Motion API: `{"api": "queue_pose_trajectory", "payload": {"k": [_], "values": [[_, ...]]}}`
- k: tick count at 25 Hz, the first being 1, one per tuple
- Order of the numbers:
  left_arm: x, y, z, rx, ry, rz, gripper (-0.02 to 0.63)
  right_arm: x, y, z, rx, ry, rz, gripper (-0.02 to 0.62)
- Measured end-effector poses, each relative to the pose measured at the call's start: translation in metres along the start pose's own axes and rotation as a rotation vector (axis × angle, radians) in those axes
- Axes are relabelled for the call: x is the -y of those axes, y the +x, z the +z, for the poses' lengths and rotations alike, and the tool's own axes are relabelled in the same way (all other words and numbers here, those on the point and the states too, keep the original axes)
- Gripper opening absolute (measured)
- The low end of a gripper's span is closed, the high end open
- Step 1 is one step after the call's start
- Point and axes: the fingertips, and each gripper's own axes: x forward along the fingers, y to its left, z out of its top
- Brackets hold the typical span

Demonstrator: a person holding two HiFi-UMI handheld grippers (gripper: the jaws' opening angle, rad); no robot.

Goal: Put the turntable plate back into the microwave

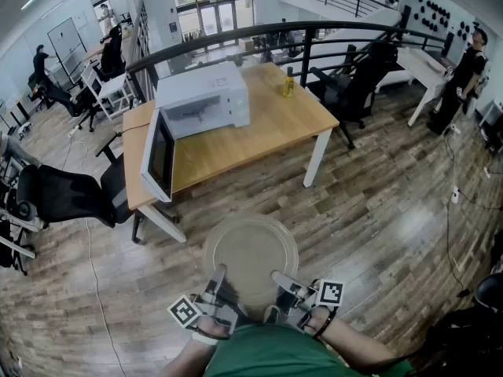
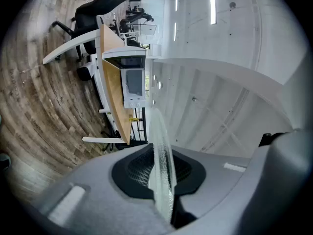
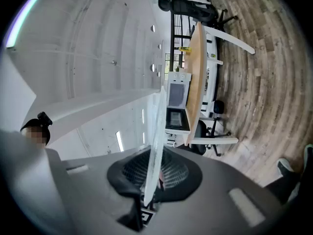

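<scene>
Plate (image 1: 250, 254) pinched at rim by left gripper (image 1: 215, 276) and right gripper (image 1: 280, 278), paired for a level carry; held well short of microwave (image 1: 204, 99), door (image 1: 159, 157) open.

Bare wooden floor (image 1: 369, 203) lies open between the person and the desk (image 1: 267, 128); the microwave (image 1: 203, 96) door (image 1: 159, 157) stands swung open past the desk's near left corner, jutting into the approach; a black chair (image 1: 67, 195) crowds the left side; a yellow bottle (image 1: 288, 83) stands well apart, at the far edge.
</scene>
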Motion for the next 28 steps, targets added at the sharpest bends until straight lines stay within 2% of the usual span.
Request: {"api": "queue_pose_trajectory", "payload": {"k": [13, 18, 28], "values": [[0.017, -0.021, -0.007, 0.021, 0.032, -0.026, 0.036, -0.017, -0.008, -0.017, -0.031, -0.028, 0.011, 0.044], [0.024, -0.017, -0.003, 0.030, 0.040, -0.041, 0.037, -0.024, 0.000, -0.011, -0.035, -0.033, 0.032, 0.049], [0.006, 0.008, 0.025, 0.031, 0.016, -0.028, 0.037, -0.006, 0.029, 0.008, -0.034, -0.016, 0.004, 0.046]]}}
